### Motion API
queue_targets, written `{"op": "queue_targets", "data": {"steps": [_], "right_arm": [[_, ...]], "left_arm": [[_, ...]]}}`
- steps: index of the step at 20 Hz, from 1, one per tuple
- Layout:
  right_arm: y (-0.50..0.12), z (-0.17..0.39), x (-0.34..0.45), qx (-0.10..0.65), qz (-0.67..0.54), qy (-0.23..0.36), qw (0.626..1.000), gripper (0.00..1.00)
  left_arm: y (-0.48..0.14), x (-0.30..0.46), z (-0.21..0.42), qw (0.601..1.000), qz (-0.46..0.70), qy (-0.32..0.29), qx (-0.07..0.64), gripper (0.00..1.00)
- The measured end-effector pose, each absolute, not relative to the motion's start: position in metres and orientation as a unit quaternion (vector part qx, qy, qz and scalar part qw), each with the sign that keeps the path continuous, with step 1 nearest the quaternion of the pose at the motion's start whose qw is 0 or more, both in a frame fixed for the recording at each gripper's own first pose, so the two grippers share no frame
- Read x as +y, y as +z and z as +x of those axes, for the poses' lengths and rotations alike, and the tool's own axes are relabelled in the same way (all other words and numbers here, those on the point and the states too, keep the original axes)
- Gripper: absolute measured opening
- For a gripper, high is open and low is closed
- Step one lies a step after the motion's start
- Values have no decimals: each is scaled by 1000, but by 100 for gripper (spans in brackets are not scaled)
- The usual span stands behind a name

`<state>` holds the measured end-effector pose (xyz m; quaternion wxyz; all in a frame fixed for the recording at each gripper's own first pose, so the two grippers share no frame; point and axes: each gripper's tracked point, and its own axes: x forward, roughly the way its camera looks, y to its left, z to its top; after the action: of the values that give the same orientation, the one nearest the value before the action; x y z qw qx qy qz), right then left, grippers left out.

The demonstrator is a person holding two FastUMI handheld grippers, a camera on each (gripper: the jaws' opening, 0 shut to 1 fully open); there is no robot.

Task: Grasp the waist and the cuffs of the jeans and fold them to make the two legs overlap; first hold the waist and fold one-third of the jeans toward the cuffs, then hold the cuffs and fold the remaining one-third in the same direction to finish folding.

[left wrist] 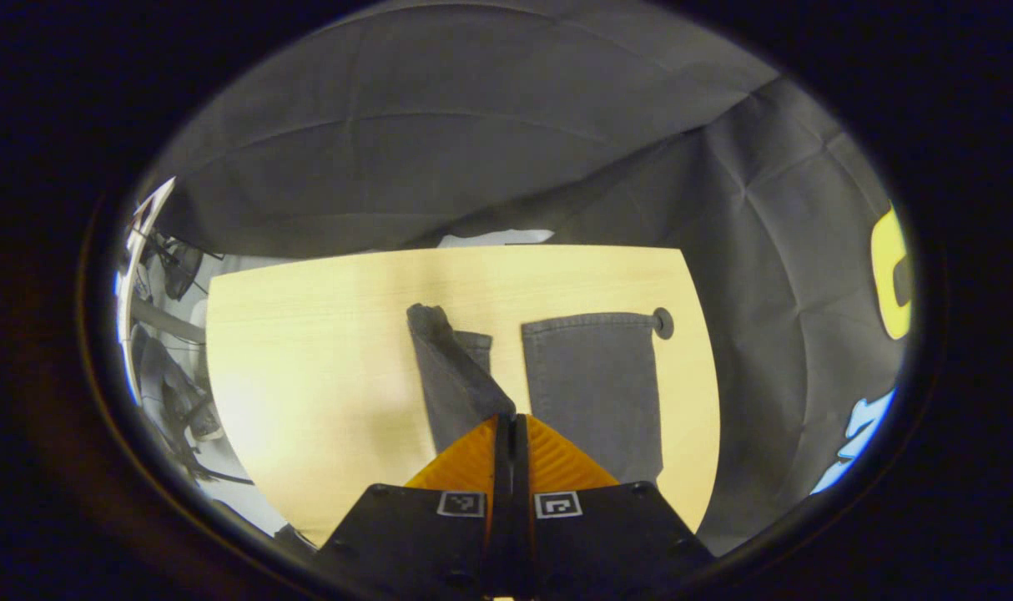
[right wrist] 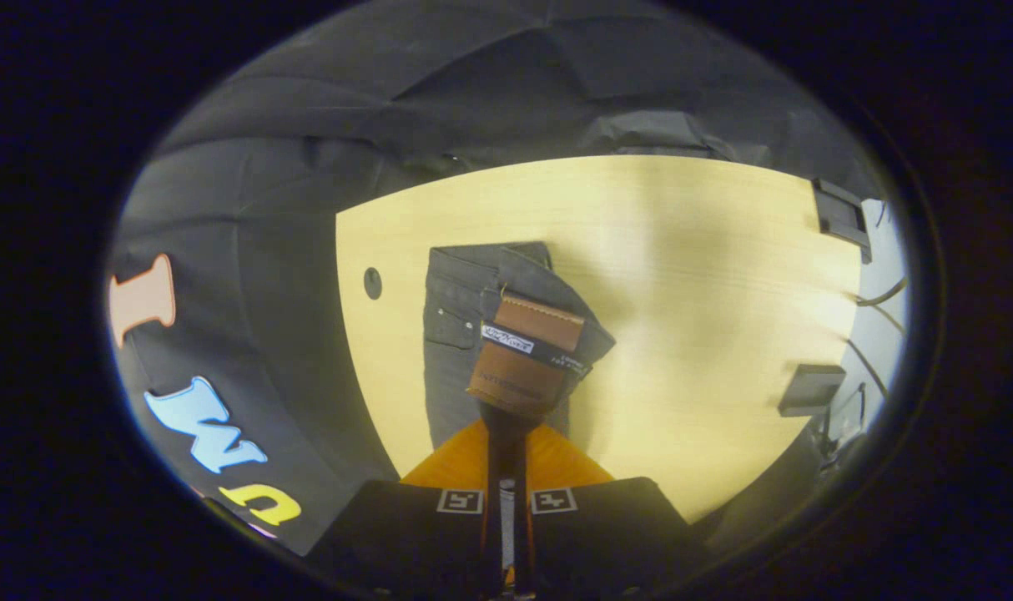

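Black cloth is hanging behind a pale wooden tabletop (left wrist: 323,351), and your dark grey jeans (left wrist: 594,384) are lying on it near its edge by the cloth.

In the left gripper view, your left tool (left wrist: 511,426) is sitting with its fingers drawn almost together, and a leg of the jeans is running up from between the tips, so it is pinching the fabric there. That leg is lifting and twisting, its cuff (left wrist: 427,321) ending just beside the other leg, which is lying flat with its cuff close to a round dark grommet hole (left wrist: 662,322) in the tabletop.

In the right gripper view, your right tool (right wrist: 506,417) is nearly closed too, gripping the waist (right wrist: 527,351) of the jeans; the brown leather patch (right wrist: 530,355) is standing just beyond the fingertips, with the waistband turned over onto the flat seat and pocket. Two dark boxes (right wrist: 811,388) are resting at the tabletop's far edge from the jeans.
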<state>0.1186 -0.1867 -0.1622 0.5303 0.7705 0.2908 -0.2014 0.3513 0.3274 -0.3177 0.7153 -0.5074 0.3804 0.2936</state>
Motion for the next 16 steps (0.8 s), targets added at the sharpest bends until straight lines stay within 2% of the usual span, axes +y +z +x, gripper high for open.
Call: {"op": "queue_targets", "data": {"steps": [3, 8, 9, 11, 14, 15, 16], "right_arm": [[-168, 168, -198, 280, 778, -211, 521, 5], [-186, 225, -209, 253, 788, -207, 522, 5], [-190, 232, -210, 248, 788, -202, 526, 5], [-179, 234, -224, 201, 784, -182, 559, 12], [-186, 220, -228, 209, 759, -198, 585, 100], [-195, 210, -226, 221, 747, -206, 592, 94], [-204, 200, -227, 231, 735, -219, 598, 94]], "left_arm": [[-318, 317, 414, 737, -484, 284, 378, 7], [-312, 275, 517, 799, -438, 198, 361, 7], [-318, 273, 520, 801, -418, 202, 378, 10], [-323, 276, 515, 794, -402, 232, 392, 13], [-317, 271, 499, 767, -401, 243, 438, 12], [-311, 268, 491, 757, -402, 244, 453, 11], [-317, 274, 483, 750, -400, 239, 470, 12]]}}
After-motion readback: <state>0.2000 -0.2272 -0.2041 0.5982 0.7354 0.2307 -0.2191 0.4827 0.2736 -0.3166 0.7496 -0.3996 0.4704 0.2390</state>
